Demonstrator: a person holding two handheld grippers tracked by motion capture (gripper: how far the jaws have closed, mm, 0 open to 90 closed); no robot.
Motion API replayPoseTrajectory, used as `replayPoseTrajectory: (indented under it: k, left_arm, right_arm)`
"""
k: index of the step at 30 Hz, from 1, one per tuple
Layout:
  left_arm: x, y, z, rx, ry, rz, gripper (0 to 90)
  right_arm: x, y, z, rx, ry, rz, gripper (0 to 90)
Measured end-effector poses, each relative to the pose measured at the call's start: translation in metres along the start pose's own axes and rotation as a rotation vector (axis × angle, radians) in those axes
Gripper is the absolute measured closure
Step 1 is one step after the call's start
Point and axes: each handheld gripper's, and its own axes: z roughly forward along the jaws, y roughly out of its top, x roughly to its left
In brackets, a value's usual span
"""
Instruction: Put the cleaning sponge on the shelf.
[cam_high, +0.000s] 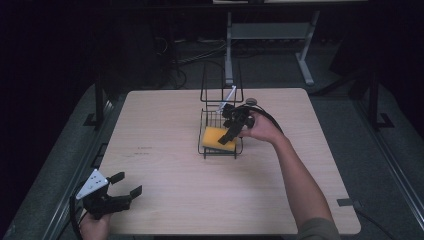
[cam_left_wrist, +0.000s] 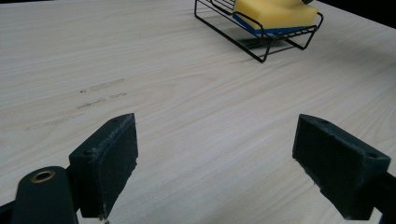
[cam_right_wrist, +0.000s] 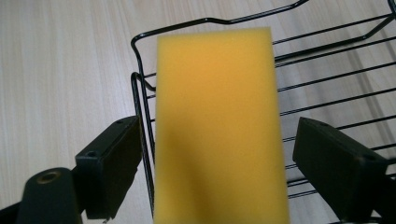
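Right claw (cam_right_wrist: 219, 158): released, jaws wide to either side of the sponge, neither pad touching it.
Sponge (cam_right_wrist: 219, 126): yellow with a blue underside, lying in the wire rack (cam_high: 220, 145) near the middle of the tabletop (cam_high: 165, 175).
Handling: likely light, soft and squashy; it should give under a pinch, not slip.
Hold: across the two long sides, near the middle.
Left claw (cam_high: 125, 189): released, idle at the near-left tabletop corner.

Right gripper (cam_high: 231, 131) reaches forward, jaws spread wide; left gripper (cam_high: 125, 185) rests near, jaws likewise apart.
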Motion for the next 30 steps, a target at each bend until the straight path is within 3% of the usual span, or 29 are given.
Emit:
replayPoseTrajectory:
  k: [4, 16, 20, 30]
  left_arm:
    - [0.000, 0.000, 0.000, 0.001, -0.001, 0.002, 13.4]
    - [0.000, 0.000, 0.000, -0.001, 0.000, -0.001, 13.4]
    - [0.000, 0.000, 0.000, 0.000, -0.002, 0.002, 13.4]
    - [-0.002, 0.001, 0.002, 0.003, -0.003, 0.004, 13.4]
  right_arm:
    - [0.000, -0.006, 0.000, 0.015, -0.009, 0.022, 15.1]
    - [-0.001, -0.011, -0.006, 0.021, -0.018, 0.021, 15.1]
    - [-0.001, -0.020, -0.007, -0.005, -0.016, 0.048, 15.2]
    - [-0.002, -0.031, -0.016, -0.010, -0.031, 0.058, 15.1]
